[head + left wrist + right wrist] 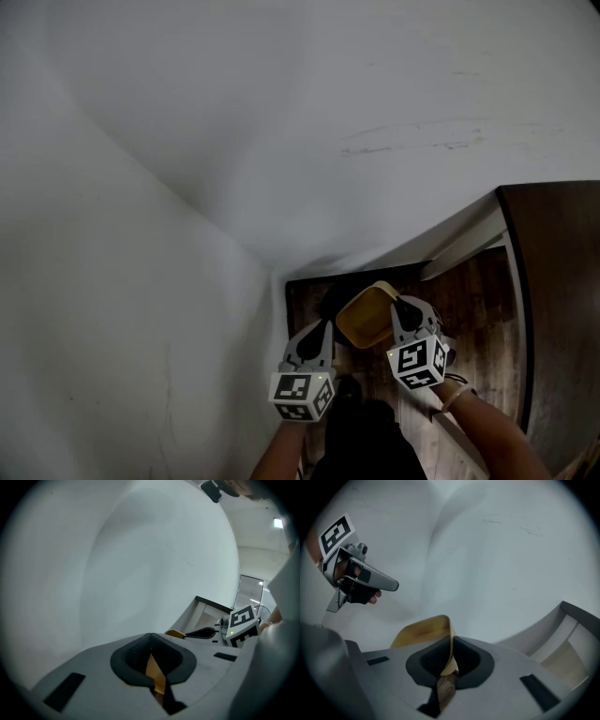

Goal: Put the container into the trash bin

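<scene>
OK, we're facing one white wall (281,112) over one patch of dark wood floor (469,300). We're holding one yellow container (366,319) in the air above that floor, its rim pinched in the right gripper (403,305). Two grippers total. The left gripper (325,325) is hovering near it, jaws meeting at the tips.

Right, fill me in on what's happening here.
A person stands in a white-walled corner with a tool in each hand. The right tool is clamped on the rim of a yellow container, held above the wooden floor. The left tool seems to pinch its other edge. No trash bin is clearly visible, so the container is not yet binned.
</scene>
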Available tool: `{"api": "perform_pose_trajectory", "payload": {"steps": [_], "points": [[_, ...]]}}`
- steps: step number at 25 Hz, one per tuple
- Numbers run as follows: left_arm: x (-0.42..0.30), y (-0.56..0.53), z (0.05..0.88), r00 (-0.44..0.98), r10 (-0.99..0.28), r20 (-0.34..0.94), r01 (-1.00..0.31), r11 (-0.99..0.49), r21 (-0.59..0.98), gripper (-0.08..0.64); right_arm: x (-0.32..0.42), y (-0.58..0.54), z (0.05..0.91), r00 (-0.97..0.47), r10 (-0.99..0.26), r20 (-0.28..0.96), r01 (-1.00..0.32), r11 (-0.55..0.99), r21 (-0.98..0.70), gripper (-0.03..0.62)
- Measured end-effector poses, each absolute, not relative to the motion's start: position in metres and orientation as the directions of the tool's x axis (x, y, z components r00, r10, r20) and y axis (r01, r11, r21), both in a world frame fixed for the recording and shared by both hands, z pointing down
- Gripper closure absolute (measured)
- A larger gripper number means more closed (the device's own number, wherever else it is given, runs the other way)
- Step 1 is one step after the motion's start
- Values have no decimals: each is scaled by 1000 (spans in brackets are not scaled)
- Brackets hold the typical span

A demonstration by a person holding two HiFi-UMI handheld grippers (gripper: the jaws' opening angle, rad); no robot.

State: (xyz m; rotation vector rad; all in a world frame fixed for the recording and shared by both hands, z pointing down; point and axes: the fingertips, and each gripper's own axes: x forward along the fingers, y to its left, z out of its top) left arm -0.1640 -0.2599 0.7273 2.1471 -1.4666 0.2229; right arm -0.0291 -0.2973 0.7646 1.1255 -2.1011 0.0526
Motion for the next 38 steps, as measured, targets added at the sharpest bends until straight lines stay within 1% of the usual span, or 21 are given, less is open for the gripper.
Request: {"api": "perform_pose_trajectory", "payload": {"steps": [10,21,38], "points": [[-159,-276,738,404,-823,400,-898,-272,346,540,-43,-302,805,-329,-659,677,-697,652,297,565],[-169,-286,750,405,-824,396,-893,-265,363,540,-62,-304,850,-326,-587,741,-705,674,223,545],[-185,-285,752,392,-836,383,-888,-236,394,540,-75,-300,870,-345,-533,773,-733,667,133,520]]}}
